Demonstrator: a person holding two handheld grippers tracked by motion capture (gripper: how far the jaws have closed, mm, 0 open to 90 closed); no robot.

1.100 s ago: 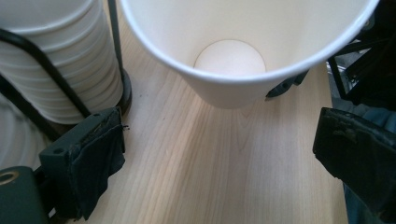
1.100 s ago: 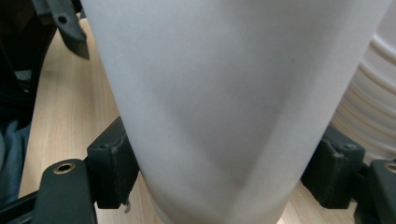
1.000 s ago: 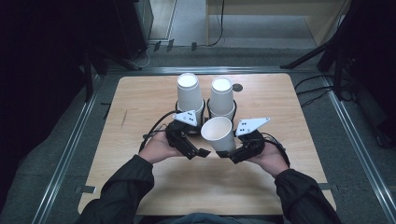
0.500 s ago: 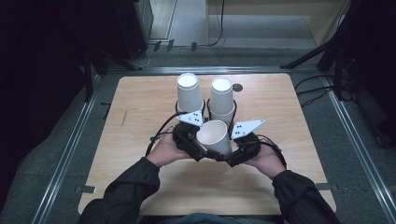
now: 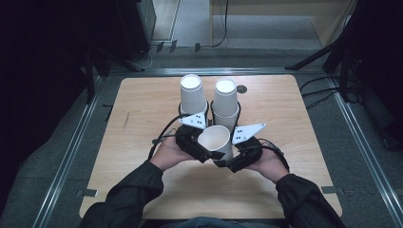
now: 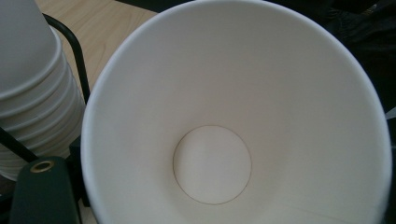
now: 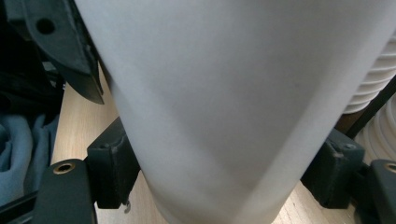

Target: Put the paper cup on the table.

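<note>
Your right gripper [image 5: 227,159]: jaws clamped on either side of a white paper cup [image 5: 215,141], held above the wooden table [image 5: 142,109]. Your left gripper [image 5: 202,149]: against the cup's open mouth; jaw state cannot be told. Beyond: two upside-down cup stacks [image 5: 193,95], [image 5: 225,102] in black wire holders.

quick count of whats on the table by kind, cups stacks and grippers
Loose white paper cup held between the grippers: 1
Stacks of upside-down white paper cups: 2
Black two-jaw grippers: 2
Total: 5
</note>
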